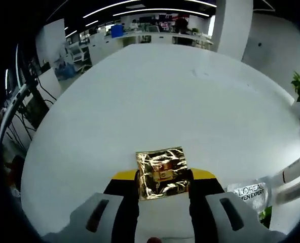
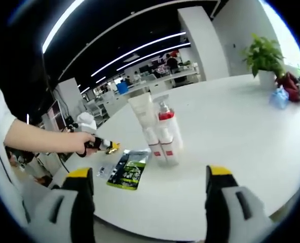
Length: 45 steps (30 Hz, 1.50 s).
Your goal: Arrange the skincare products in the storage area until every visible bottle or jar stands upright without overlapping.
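My left gripper (image 1: 163, 176) is shut on a crumpled gold foil sachet (image 1: 161, 169), held just above the white table (image 1: 180, 101). In the right gripper view a hand (image 2: 75, 143) holds that left gripper (image 2: 107, 146) with the gold sachet (image 2: 113, 148) at its tip, left of the products. A white tube (image 2: 142, 112), a pump bottle with red bands (image 2: 166, 127) and a smaller white bottle (image 2: 152, 140) stand upright close together. A green and black sachet (image 2: 129, 170) lies flat in front of them. My right gripper (image 2: 150, 174) is open, its jaws wide apart with nothing between them.
A silver L'Oreal Men Expert sachet (image 1: 250, 193) lies to the right of my left gripper. A small clear packet (image 2: 104, 170) rests beside the green sachet. A potted plant (image 2: 264, 54) and small items (image 2: 287, 91) stand at the table's far right. Desks fill the background.
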Motion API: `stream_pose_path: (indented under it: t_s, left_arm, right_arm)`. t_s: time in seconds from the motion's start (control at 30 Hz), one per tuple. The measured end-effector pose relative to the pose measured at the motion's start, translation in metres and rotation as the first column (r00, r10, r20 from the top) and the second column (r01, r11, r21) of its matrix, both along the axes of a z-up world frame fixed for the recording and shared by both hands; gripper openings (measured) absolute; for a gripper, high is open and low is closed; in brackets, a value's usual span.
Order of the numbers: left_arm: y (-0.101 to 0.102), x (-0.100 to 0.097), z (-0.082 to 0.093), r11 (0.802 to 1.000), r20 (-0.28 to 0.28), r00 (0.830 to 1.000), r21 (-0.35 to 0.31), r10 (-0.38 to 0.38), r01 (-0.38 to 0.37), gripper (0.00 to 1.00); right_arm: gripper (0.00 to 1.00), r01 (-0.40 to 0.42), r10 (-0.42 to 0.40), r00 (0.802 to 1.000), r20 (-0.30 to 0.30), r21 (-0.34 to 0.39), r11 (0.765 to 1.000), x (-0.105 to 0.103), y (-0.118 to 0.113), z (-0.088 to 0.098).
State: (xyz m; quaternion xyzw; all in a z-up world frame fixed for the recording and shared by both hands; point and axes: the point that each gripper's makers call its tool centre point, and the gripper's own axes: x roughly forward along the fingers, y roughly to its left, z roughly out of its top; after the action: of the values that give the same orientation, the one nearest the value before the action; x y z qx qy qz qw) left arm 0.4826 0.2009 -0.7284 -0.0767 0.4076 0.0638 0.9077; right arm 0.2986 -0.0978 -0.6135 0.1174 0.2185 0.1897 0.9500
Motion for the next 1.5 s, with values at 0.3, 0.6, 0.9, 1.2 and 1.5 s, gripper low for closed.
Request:
stream_pose_path:
  t_s: [0.3,0.6,0.9,1.2,1.5]
  left_arm:
    - [-0.01,-0.016,0.015,0.997,0.051,0.996,-0.038,-0.072,0.074,0.34]
    - [-0.044,-0.045,0.049,0.969,0.144,0.959,0.002,-0.243,0.245,0.34]
    - [-0.065,-0.07,0.084,0.931,0.222,0.904,0.076,-0.365,0.357,0.34]
    - [-0.082,-0.095,0.113,0.898,0.293,0.85,0.107,-0.438,0.426,0.34]
    - [-0.088,-0.121,0.131,0.869,0.334,0.803,0.15,-0.494,0.472,0.34]
  right_arm:
    - [0.92,-0.013,0.013,1.0,0.011,0.003,1.0,-0.001,0.003,0.001]
    - [0.87,-0.02,0.019,0.999,0.03,0.018,1.0,-0.003,0.005,0.007]
    - [0.85,-0.029,0.028,0.999,0.035,0.039,0.999,-0.003,0.007,0.009]
    - [0.8,-0.066,0.064,0.997,0.038,0.045,0.997,-0.007,0.015,0.01]
    - [0.67,-0.125,0.123,0.992,0.034,0.07,0.99,-0.013,0.027,0.012]
